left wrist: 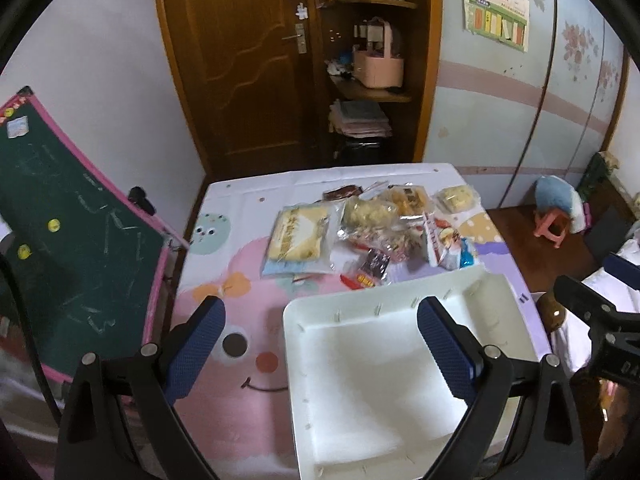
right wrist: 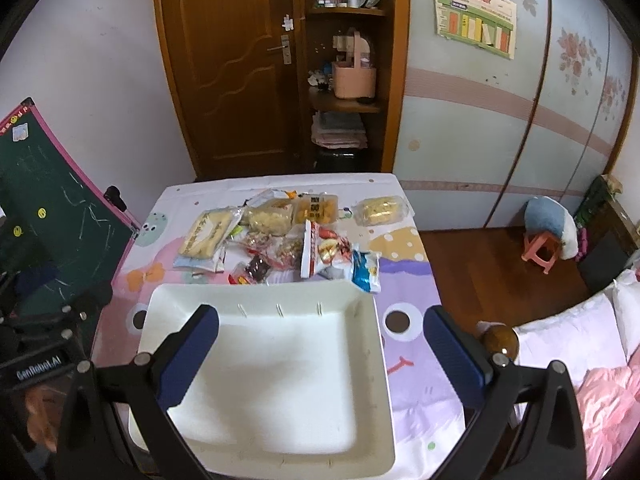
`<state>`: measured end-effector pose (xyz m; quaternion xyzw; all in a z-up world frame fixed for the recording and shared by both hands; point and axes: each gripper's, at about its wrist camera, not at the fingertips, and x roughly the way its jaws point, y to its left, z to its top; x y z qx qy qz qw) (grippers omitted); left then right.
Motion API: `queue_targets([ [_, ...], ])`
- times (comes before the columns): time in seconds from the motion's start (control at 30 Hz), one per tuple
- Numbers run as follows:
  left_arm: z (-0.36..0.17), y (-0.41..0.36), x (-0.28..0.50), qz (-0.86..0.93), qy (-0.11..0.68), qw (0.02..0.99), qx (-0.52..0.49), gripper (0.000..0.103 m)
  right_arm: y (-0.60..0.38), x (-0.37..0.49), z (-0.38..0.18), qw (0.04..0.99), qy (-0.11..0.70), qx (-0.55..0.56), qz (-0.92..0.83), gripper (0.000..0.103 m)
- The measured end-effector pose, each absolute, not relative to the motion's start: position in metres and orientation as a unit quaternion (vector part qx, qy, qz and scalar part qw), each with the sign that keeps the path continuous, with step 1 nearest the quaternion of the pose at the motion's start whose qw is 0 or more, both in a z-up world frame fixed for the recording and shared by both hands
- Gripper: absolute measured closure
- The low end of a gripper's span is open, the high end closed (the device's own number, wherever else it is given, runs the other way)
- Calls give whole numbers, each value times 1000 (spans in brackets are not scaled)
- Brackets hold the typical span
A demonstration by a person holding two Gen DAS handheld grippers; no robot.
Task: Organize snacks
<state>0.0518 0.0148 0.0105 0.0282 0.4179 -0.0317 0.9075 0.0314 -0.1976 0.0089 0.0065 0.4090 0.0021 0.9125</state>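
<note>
- A green chalkboard (left wrist: 76,248) with a pink frame is leaning at the far left, just beside the bench (left wrist: 224,424), which is wearing a pink and lilac cartoon cloth.
- The left tool (left wrist: 320,344) is hovering over the near part of the bench with its blue-padded fingers (left wrist: 194,344) spread wide, gripping nothing and touching nothing.
- A large flat packet of pale yellow biscuits (left wrist: 298,238) is lying at the left edge of the snack pile (right wrist: 280,236), at the far side of the bench.
- Right of it, clear bags of yellow snacks, a small dark packet (left wrist: 374,262) and red-wrapped pieces are lying heaped and overlapping one another.
- A white and red packet (right wrist: 320,254) is sitting right of the heap's middle, with a blue and white packet (right wrist: 366,272) just beside it, close to the tray's far right corner.
- One clear bag of yellow cakes (right wrist: 380,210) is lying a little apart at the far right of the bench.
- A white tray (right wrist: 368,360) is sitting empty on the near side of the bench, its far rim just beside the closest snacks; nothing is standing between tray and pile.
- The right tool (right wrist: 320,344) is hanging above the tray, fingers (right wrist: 456,356) released wide, holding nothing.
- Behind, a brown door (right wrist: 240,64) and corner shelves (right wrist: 344,108) are standing; to the right, a pink stool (right wrist: 540,252) is sitting on the wooden floor and a bed (right wrist: 580,340) is showing at the edge.
</note>
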Motion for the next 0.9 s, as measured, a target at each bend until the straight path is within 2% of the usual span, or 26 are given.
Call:
queue_targets([
  [0.17,20,29,83,-37,419,907,17,7,-207,60,21,912,409,2,11,4],
  [0.53,47,40,166,-32,434,900,19,6,-220,146,55,913,407,-41,1,5],
  [0.77,11,18,205,-12,428,899,90,6,-213,194,7,887,459,-39,22,5],
  [0.9,-17,14,226,-25,443,892,88,6,-215,219,-32,866,498,-24,29,6],
])
